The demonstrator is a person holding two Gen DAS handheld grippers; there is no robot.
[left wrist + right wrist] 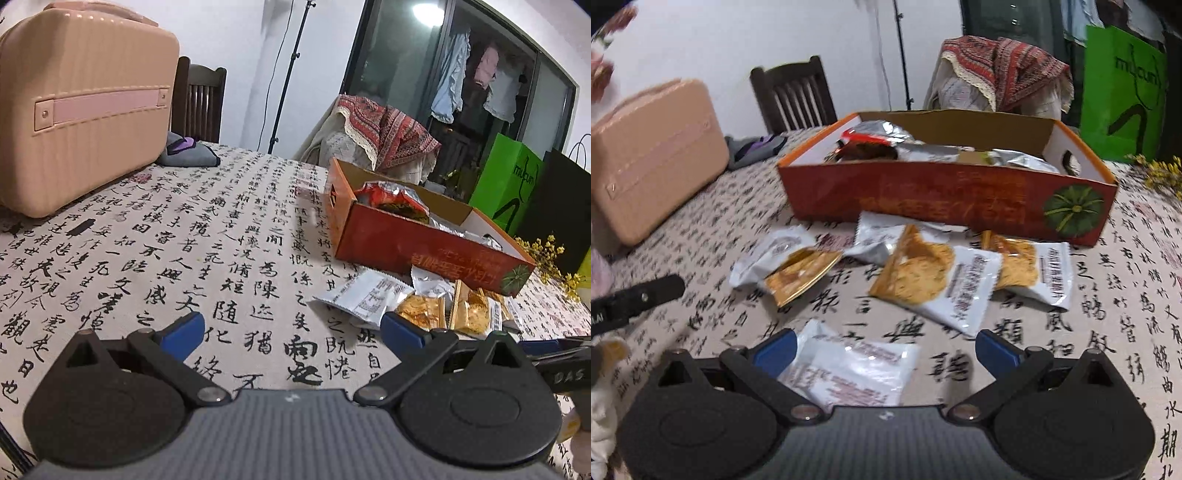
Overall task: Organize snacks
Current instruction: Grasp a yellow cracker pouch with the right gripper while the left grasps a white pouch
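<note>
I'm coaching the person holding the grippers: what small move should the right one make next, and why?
Probably ease the right gripper down and close on the white snack packet lying on the tablecloth between its open jaws. It is the nearest loose packet, and the orange box beyond already holds others.

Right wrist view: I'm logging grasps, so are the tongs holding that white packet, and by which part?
Nothing is held. The right tongs are open above the white foil snack packet, its near end between the fingers, neither visibly touching.

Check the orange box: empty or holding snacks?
Holding snacks: the orange box has red and silver packets inside, with room left.
</note>
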